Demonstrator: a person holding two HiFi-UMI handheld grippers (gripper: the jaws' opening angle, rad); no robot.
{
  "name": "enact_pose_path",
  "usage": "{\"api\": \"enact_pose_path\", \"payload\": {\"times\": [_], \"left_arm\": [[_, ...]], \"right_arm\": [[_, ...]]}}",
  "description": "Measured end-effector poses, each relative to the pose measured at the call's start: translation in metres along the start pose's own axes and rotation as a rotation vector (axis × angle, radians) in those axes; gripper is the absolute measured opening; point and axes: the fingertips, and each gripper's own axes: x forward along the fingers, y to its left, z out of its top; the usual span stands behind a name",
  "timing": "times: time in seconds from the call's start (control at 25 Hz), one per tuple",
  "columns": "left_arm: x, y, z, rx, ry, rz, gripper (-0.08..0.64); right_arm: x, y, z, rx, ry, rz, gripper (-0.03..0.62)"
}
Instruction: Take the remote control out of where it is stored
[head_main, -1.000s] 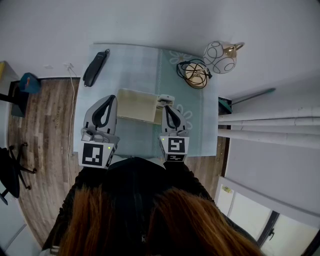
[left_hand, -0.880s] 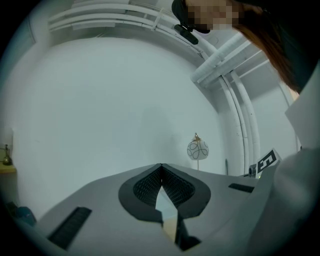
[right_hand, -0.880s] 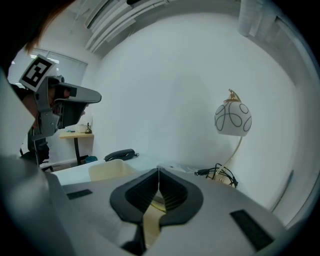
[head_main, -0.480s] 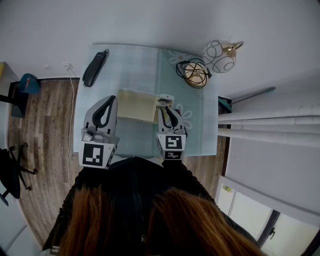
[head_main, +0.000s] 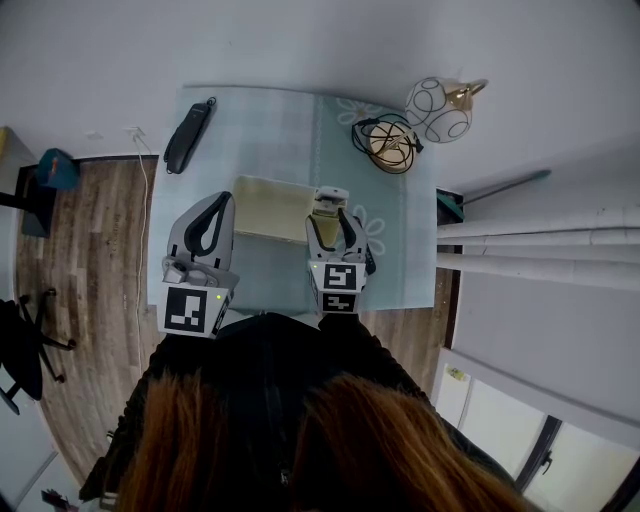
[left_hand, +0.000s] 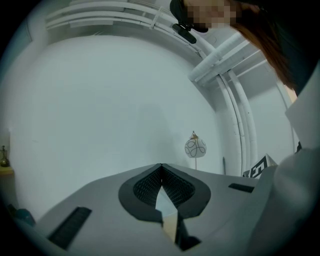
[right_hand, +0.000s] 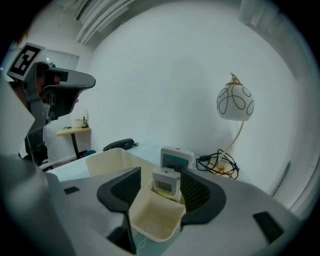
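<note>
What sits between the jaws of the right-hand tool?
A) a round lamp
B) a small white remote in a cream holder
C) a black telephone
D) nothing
B: the small white remote stands in the cream holder, between the jaws of the right gripper; they have just been opening.

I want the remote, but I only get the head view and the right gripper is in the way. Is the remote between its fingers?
Observer: Yes. In the right gripper view a small remote stands in a cream holder between the right gripper's fingers, which have just been opening.
Operator: Any other remote?
Observer: A bigger remote stands right behind it.
Operator: And the other gripper?
Observer: The left gripper is shut, nothing between its fingers.
</note>
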Motion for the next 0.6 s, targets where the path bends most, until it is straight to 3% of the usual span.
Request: {"api": "enact_pose_path", "payload": {"times": [0.28,0.6], "left_arm": [[0.002,0.002,-0.001,0.005,0.0,-0.023,0.005],[0.008,-0.001,-0.003,0.017,0.015,-0.055,0.005]], "right_arm": [[0.004,-0.002,-0.001,-0.002,0.016,-0.043,0.247],[0.013,-0.011,-0.009,0.059,0.038,-0.105,0.247]]}}
